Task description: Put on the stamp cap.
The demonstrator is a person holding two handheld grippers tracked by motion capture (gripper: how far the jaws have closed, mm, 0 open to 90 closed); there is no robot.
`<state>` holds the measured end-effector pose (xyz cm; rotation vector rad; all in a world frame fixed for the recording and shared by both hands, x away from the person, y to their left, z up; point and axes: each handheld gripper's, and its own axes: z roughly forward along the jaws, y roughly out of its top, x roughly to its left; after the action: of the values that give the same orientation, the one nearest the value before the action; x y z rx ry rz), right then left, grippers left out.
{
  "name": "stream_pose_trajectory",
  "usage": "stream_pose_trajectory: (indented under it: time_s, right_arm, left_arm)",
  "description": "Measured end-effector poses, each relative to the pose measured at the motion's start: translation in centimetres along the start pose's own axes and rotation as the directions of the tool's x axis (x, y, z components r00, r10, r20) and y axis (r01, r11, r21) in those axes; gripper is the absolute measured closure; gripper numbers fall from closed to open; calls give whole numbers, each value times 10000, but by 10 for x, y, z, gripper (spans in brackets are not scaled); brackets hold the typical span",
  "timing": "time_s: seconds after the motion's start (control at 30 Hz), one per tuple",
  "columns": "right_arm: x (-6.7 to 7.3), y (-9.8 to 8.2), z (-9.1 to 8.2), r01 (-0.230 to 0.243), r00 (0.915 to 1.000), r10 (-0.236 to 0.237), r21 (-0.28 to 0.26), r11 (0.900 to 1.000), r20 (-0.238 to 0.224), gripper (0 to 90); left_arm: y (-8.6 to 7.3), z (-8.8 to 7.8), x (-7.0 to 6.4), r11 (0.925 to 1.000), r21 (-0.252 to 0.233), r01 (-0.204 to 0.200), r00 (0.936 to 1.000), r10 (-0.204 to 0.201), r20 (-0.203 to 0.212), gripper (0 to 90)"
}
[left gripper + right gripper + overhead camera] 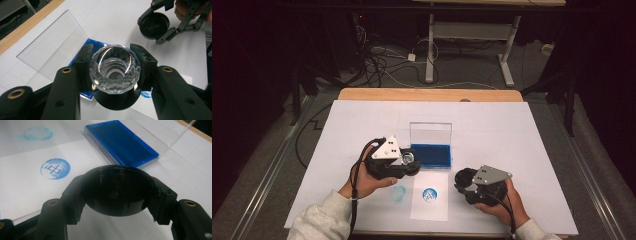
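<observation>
Here we had the left gripper clenched on a clear faceted stamp, its black base hanging just below the glass part. In the high view the left gripper sat w/ the stamp right at the near-left corner of the ink pad, above the tabletop.

The ink pad was a flat blue tray w/ its clear lid standing open at the far edge; in the left gripper view the lid leaned away to the left.

Our right gripper was clamped on a round black cap, hollow side facing the camera. In the high view the right gripper held the cap near the right edge of a white paper sheet, well apart from the stamp. In the left gripper view the cap showed up top right, between the other jaws.

The sheet carried one blue round imprint, sharp w/ a character inside. A fainter, smudgy blue ring lay just left of the sheet, directly on the tabletop cover.
</observation>
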<state>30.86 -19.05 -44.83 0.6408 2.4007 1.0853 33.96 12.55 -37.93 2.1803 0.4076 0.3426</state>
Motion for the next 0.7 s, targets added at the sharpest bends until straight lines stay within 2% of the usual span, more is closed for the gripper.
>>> stream_pose_trajectory:
  time_s: [0.13, 0.33, 0.6, 0.7]
  right_arm:
    - [3, 8, 9, 32, 9995, -33, -34, 10000, -318, 386]
    - [6, 20, 19, 98, 9985, -106, -160, 9998, -533, 386]
    - [10, 29, 29, -128, 9959, 121, -80, 9999, -896, 386]
    - [12, 33, 32, -29, 9941, 21, -70, 10000, -1088, 386]
  left_arm:
    - [3, 2, -3, 10000, -45, -61, 10000, 61, 13, 545]
    - [9, 6, -8, 9997, -108, -198, 9997, 199, 123, 545]
    - [19, 13, -15, 9987, -385, -344, 9981, 363, 504, 545]
    - [21, 16, -16, 9980, -530, -347, 9968, 383, 698, 545]
